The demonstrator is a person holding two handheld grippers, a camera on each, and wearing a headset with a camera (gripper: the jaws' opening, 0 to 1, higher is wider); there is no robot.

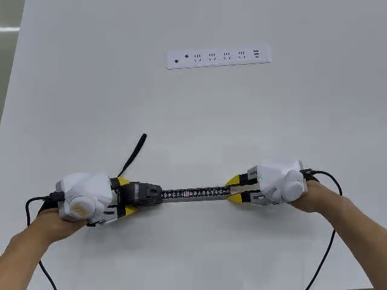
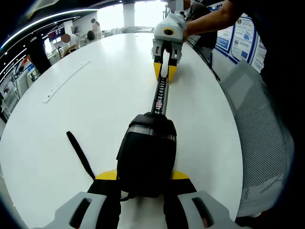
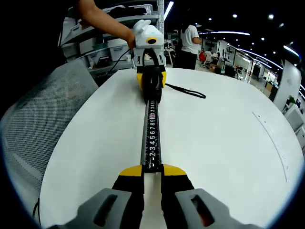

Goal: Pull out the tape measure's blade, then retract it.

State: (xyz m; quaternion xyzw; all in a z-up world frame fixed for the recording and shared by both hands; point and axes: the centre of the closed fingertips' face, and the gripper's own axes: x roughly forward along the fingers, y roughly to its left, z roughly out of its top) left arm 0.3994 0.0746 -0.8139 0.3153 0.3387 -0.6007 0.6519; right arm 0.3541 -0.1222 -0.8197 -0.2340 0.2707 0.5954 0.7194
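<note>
The black tape measure case [image 1: 140, 194] [image 2: 147, 155] lies on the white table, and my left gripper [image 1: 126, 196] [image 2: 143, 179] is shut on its sides. Its blade [image 1: 195, 193] [image 2: 161, 95] [image 3: 151, 138] runs out flat across the table to the right. My right gripper [image 1: 234, 189] [image 3: 152, 171] is shut on the blade's end. The case's black wrist strap [image 1: 134, 154] [image 2: 80, 155] [image 3: 186, 90] trails on the table behind the case. In the right gripper view the case [image 3: 151, 82] sits far off between the left gripper's yellow fingertips.
A white power strip [image 1: 218, 57] [image 2: 64, 83] [image 3: 272, 136] lies at the far side of the table. Black cables [image 1: 329, 181] hang from both grippers. A mesh office chair [image 2: 264, 129] [image 3: 43, 114] stands at the table's near edge. People stand in the background.
</note>
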